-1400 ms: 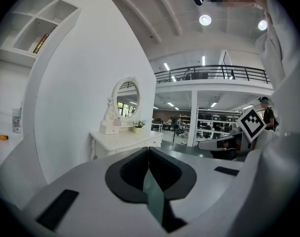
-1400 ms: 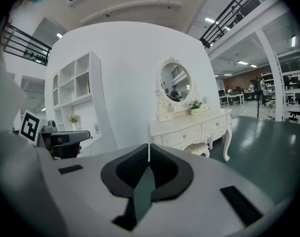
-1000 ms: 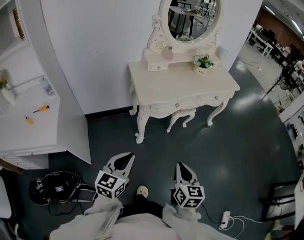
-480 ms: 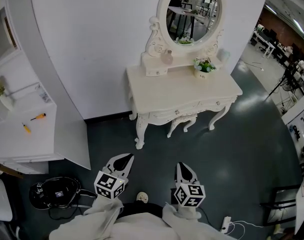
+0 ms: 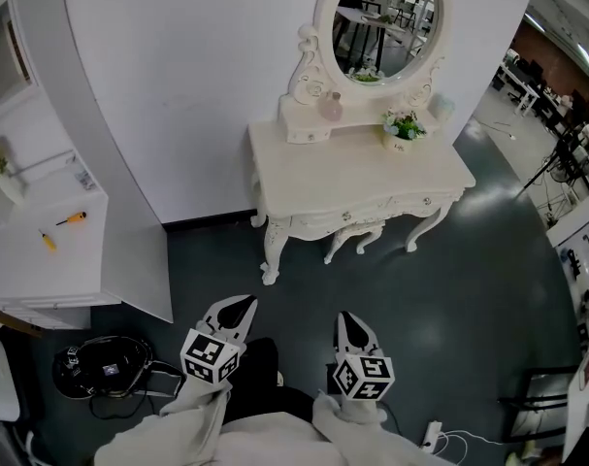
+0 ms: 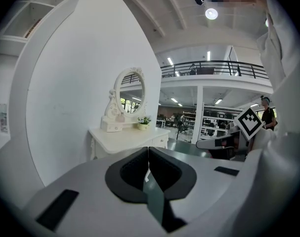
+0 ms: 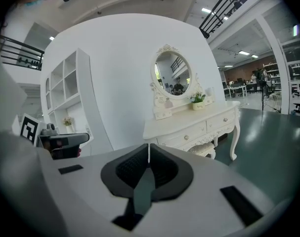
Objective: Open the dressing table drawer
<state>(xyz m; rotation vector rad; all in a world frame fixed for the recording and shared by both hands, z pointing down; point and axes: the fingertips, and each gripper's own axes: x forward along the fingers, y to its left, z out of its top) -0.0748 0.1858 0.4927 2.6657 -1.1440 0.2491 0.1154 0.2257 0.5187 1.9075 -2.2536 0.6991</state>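
Dark floor (image 5: 440, 299) and a white wall (image 5: 178, 85) frame the dressing table (image 5: 362, 168), whose front drawer (image 5: 344, 205) sits closed. Well short of the table, the left gripper (image 5: 240, 309) and right gripper (image 5: 349, 324) hover, each with jaws together and nothing between them.

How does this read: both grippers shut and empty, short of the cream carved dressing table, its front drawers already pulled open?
One error: the right gripper view shows the front drawers of the cream carved dressing table closed and flush. The left gripper and right gripper are indeed shut, empty and short of it.
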